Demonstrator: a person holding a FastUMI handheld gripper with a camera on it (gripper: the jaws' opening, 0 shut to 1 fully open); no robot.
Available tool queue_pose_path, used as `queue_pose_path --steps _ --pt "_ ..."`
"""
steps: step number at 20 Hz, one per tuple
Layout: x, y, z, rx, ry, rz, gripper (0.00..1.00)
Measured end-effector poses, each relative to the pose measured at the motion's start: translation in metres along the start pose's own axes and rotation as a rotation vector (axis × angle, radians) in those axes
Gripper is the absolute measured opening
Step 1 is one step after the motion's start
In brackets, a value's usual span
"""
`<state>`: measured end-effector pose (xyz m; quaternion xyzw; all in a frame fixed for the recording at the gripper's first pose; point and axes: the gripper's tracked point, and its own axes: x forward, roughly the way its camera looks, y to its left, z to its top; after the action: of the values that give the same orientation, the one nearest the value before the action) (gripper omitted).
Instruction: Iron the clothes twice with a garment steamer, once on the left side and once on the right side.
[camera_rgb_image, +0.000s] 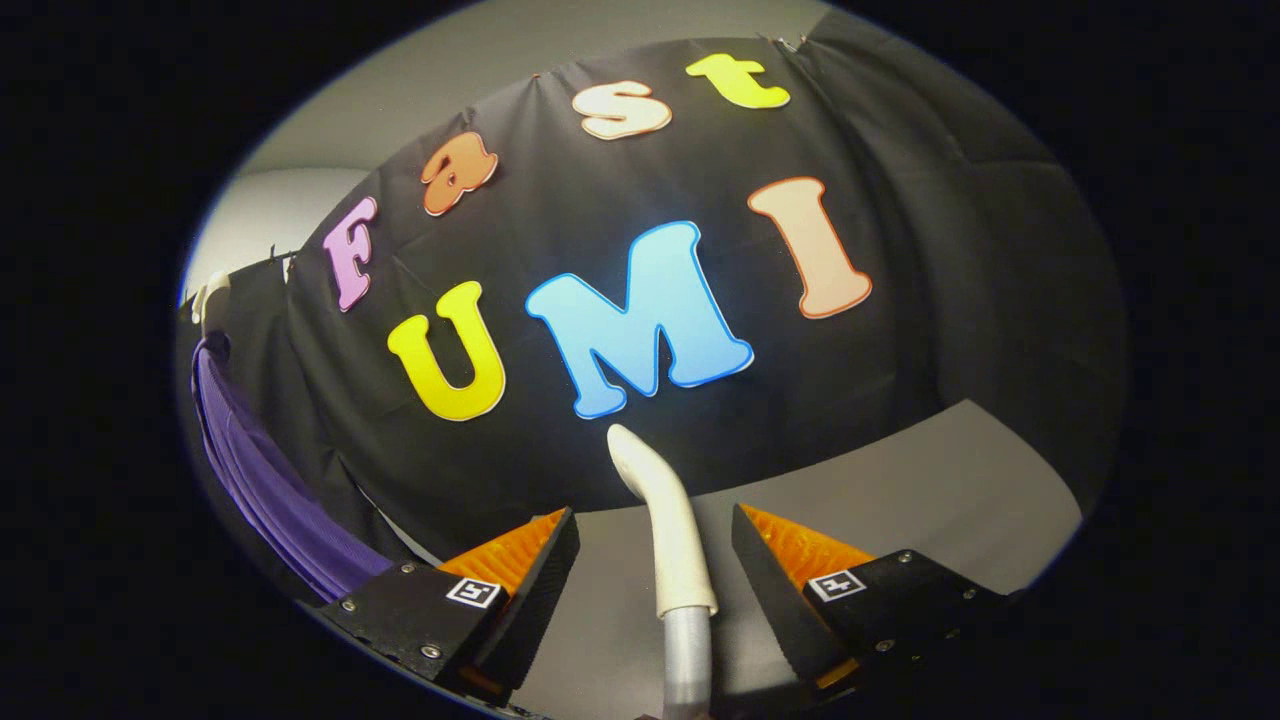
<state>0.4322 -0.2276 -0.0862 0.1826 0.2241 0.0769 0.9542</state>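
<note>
Your tool (655, 545) stands wide open — the two fingers (520, 560) are spread well apart, and neither one touches anything. Between them rises the steamer (672, 520), a pale curved nozzle on a ribbed grey hose (686, 660) that comes up from below, between the finger bases. The nozzle runs up past the fingertips and bends over toward your left at its rounded tip, which ends just ahead of the fingers against the dark cloth wall (900, 300). There is a clear gap on each side of the nozzle, so you have no grip on it; it sits a little nearer the right finger than the left.

The clothes (265, 480) hang well off to your left — a purple garment in long folds, beyond the left finger and close against the wall. Its top runs up to a white hanger (210, 295) at a dark rail. The steamer's tip is well apart from the garment and is not aimed at it.

Behind the fingers lies a plain grey table (900, 500), reaching back to the foot of the cloth wall.
</note>
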Motion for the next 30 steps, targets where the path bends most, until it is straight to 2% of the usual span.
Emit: queue_pose_path --steps 10,17,19,22,25,26,30 --pt "0.041 -0.010 -0.035 0.328 0.262 0.109 0.95" --pt "0.056 0.007 -0.051 0.540 0.412 0.246 0.92" --pt "0.065 0.011 -0.050 0.611 0.424 0.260 0.86" --pt "0.068 0.014 -0.056 0.642 0.453 0.267 0.66" --pt "0.065 0.022 -0.062 0.682 0.497 0.307 0.56" --pt "0.067 0.027 -0.065 0.694 0.509 0.319 0.48" --pt "0.064 0.027 -0.064 0.711 0.520 0.343 0.42"
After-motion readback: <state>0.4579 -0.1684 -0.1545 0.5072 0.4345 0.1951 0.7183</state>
